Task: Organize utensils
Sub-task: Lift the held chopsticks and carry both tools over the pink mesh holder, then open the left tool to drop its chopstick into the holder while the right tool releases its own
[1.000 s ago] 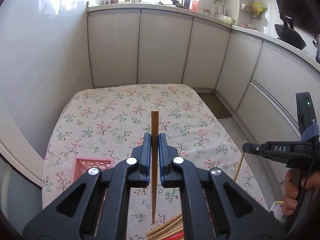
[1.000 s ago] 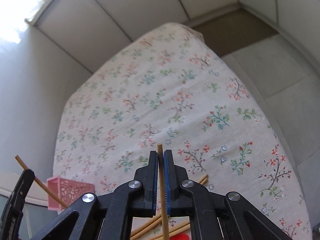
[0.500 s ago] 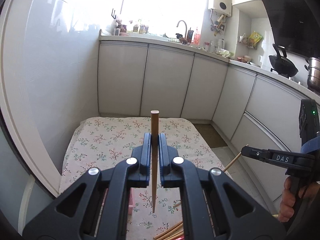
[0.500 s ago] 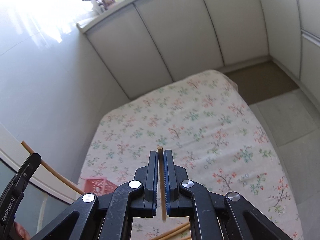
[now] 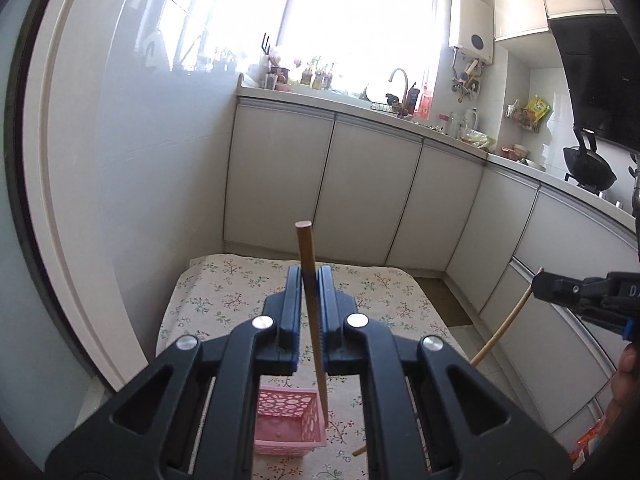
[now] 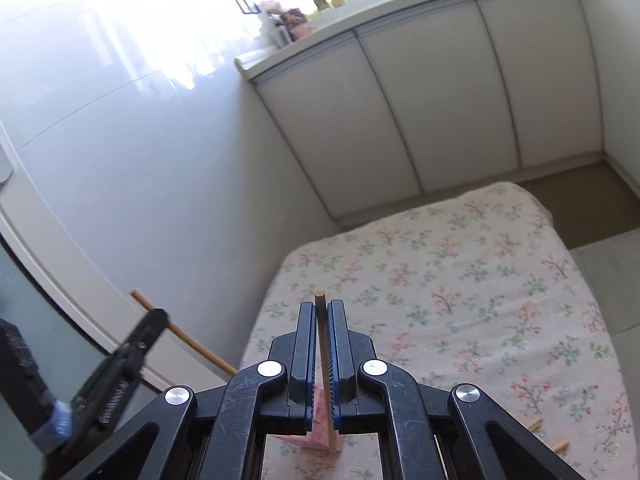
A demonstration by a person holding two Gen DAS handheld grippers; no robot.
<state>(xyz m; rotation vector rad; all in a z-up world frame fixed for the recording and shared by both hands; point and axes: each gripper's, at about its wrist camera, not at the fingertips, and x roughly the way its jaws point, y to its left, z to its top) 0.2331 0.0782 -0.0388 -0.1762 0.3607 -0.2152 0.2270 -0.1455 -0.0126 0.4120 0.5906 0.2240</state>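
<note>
My left gripper (image 5: 309, 276) is shut on a brown wooden chopstick (image 5: 310, 300) held nearly upright, its lower tip hanging at the right edge of a pink perforated basket (image 5: 290, 420) on the floral tablecloth (image 5: 224, 300). My right gripper (image 6: 321, 310) is shut on another wooden chopstick (image 6: 323, 360), upright, with its lower end over a corner of the pink basket (image 6: 320, 424). The right gripper (image 5: 538, 288) also shows at the right of the left wrist view with its chopstick (image 5: 500, 332) slanting down. The left gripper (image 6: 160, 316) appears at the left of the right wrist view.
More loose chopsticks lie on the cloth: one end (image 5: 360, 451) near the basket and two ends (image 6: 548, 436) at the lower right. White kitchen cabinets (image 5: 360, 184) stand behind the table, a white wall (image 5: 160, 160) on its left, tiled floor (image 6: 600, 256) on its right.
Both grippers have risen and tilted up with their chopsticks still held. The pink basket now lies right under both chopstick tips, and the two grippers have come closer together.
</note>
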